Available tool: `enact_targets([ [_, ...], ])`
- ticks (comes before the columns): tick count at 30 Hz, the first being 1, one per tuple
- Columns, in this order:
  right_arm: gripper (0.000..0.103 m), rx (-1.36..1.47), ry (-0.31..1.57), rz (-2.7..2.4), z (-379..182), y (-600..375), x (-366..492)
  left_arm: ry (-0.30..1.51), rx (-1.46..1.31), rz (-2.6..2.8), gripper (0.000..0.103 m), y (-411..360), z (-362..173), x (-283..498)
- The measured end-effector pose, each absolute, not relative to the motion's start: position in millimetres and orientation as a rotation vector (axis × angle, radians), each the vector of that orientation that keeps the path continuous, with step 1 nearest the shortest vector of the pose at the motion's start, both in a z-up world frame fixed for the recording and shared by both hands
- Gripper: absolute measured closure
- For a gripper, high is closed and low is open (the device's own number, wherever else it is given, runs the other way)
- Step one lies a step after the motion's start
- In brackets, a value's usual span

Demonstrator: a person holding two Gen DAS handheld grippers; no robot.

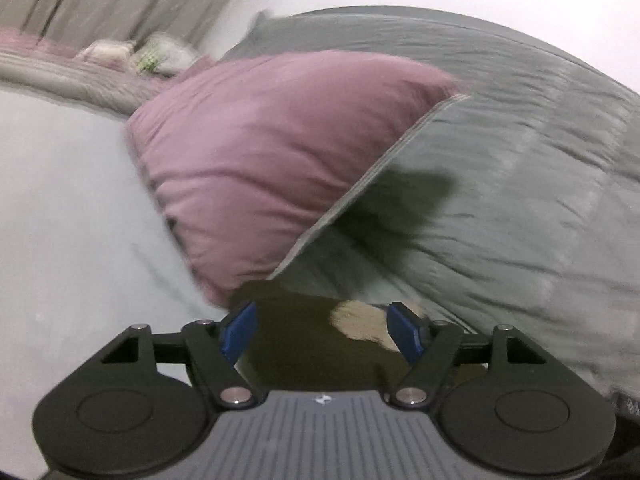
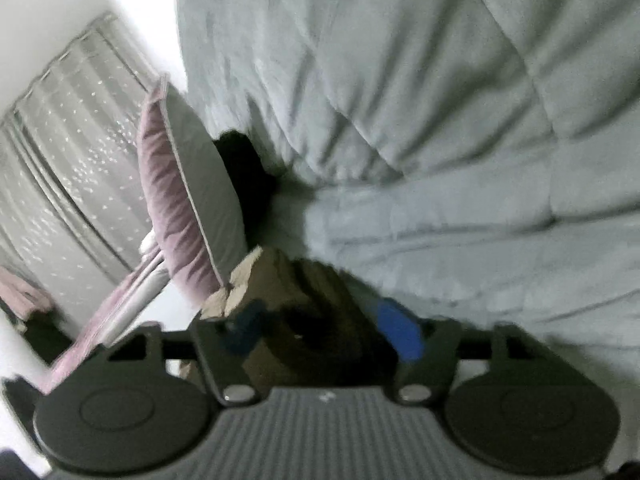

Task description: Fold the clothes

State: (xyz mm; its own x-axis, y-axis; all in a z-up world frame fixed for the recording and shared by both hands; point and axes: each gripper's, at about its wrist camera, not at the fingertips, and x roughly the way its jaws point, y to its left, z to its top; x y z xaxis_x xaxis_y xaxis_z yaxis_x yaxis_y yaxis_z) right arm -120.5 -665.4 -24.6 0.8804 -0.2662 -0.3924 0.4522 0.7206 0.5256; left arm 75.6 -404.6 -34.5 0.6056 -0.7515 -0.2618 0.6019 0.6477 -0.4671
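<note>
Jaws of both grippers stand wide apart, each pair straddling the same dark olive-brown garment with a pale tan patch [image 1: 304, 344] without visibly pinching it. Left gripper [image 1: 322, 332]: blue pads sit either side of the cloth, the tan patch just inside the right-hand pad. Right gripper [image 2: 326, 330]: pads blurred, yet the gap between them is plainly broad, and the garment rises between them in a crumpled ridge. Such spacing would suit either a grasp about to close or a release just made (one moment fits both). Garment lies bunched, not flat, on the grey-green quilted duvet [image 2: 440, 140]; no finished fold shows. Beyond it a plump mauve-pink pillow with grey piping and grey reverse [image 1: 280, 152] leans against the duvet, and farther off hangs a pale speckled curtain [image 2: 72, 152].
</note>
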Motion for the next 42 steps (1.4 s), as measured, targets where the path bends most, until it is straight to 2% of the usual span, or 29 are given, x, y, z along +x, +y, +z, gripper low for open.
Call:
enact_targets([
  [3,0.061,0.447,0.256,-0.475,-22.4,-632.6,-116.3,0.42,-0.243,-0.898,0.046,-415.5,-36.8,51.8],
  [5,0.07,0.318,0.243,-0.502,-24.5,-612.6,-113.2,0.391,-0.155,-0.962,0.049,-422.6,-39.4,34.7],
  [6,0.072,0.296,0.251,-0.509,-27.0,-609.3,-111.7,0.375,-0.113,-0.986,0.05,-426.2,-40.2,26.9],
  [18,0.072,0.238,0.417,-0.567,-63.1,-603.7,-93.1,0.23,0.213,-0.987,0.05,-453.5,-70.1,-16.7],
  [21,0.07,0.292,0.425,-0.569,-54.8,-604.6,-95.5,0.235,0.245,-0.969,0.049,-455.2,-65.8,-20.4],
  [26,0.05,0.433,0.418,-0.578,-27.0,-608.7,-108.9,0.321,0.227,-0.95,0.049,-447.2,-39.0,-23.7],
  [30,0.042,0.492,0.409,-0.577,-3.4,-598.6,-116.7,0.394,0.208,-0.903,0.049,-435.9,-14.9,-29.8],
  [34,0.029,0.565,0.408,-0.573,13.1,-587.1,-121.5,0.46,0.226,-0.869,0.049,-425.2,6.8,-34.7],
  [38,0.023,0.63,0.404,-0.568,29.4,-574.8,-126.9,0.558,0.22,-0.827,0.048,-412.3,23.8,-32.7],
  [42,0.011,0.613,0.41,-0.618,41.7,-558.9,-131.3,0.655,0.214,-0.783,0.046,-400.9,31.1,-29.6],
])
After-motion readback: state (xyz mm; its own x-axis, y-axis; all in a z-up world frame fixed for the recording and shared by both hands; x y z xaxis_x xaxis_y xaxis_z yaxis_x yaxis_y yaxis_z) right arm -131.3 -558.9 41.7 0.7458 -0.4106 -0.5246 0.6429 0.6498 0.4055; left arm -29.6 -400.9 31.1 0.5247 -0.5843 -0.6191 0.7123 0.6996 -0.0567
